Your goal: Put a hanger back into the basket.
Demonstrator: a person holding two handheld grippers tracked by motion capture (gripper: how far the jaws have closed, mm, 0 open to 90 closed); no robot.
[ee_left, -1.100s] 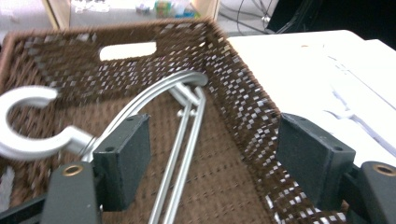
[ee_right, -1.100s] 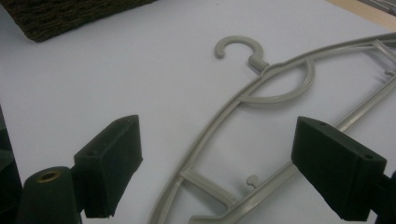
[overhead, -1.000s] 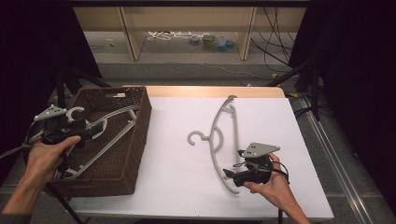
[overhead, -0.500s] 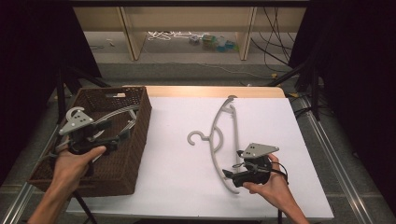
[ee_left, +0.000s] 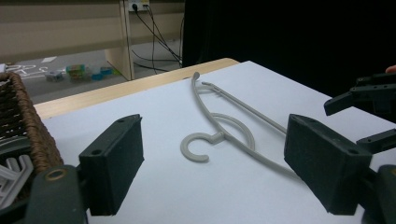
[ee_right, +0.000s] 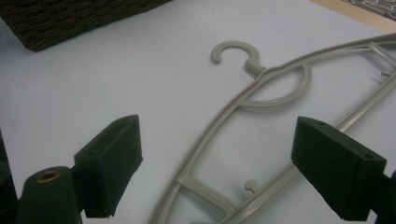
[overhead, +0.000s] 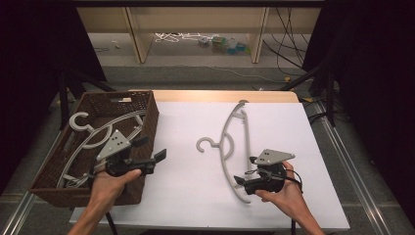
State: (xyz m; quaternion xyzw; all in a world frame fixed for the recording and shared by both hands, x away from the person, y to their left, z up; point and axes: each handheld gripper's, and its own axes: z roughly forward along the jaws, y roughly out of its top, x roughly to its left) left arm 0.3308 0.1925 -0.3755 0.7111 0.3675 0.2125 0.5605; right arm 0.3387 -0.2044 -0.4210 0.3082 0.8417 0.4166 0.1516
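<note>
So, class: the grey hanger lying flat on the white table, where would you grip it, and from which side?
Grip the hanger on its thin curved arm near the lower end, coming down from above with one jaw each side of the bar. It lies flat, so a level approach gets no hold. The right hand-held gripper, open, sits nearest.

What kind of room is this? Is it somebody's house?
Probably a lab or recording room, not a home: black curtains hang around the white-topped table, loose cables trail across the floor, and a hand-held black two-jaw gripper hovers over a grey plastic hanger.
</note>
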